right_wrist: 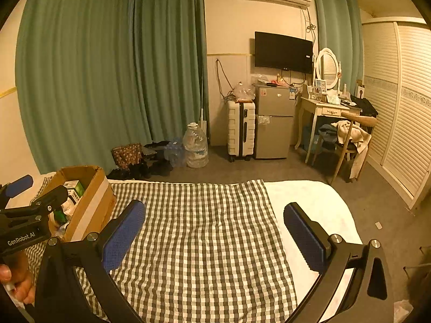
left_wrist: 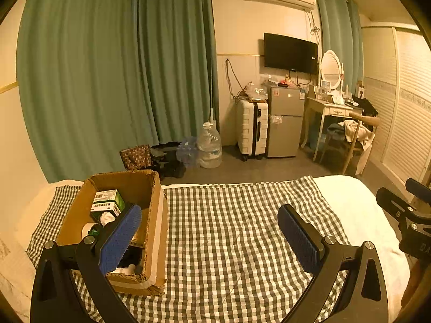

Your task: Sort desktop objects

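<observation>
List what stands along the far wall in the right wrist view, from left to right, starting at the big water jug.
Water jug → white suitcase → silver mini fridge → white dressing table → wooden chair.

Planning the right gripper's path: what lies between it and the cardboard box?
In the right wrist view, only checkered cloth lies between the right gripper and the cardboard box; the left gripper hovers at the box.

The black left gripper with blue pads point(left_wrist: 209, 230) and its right twin point(right_wrist: 214, 228) hover, jaws spread wide, empty.
</observation>
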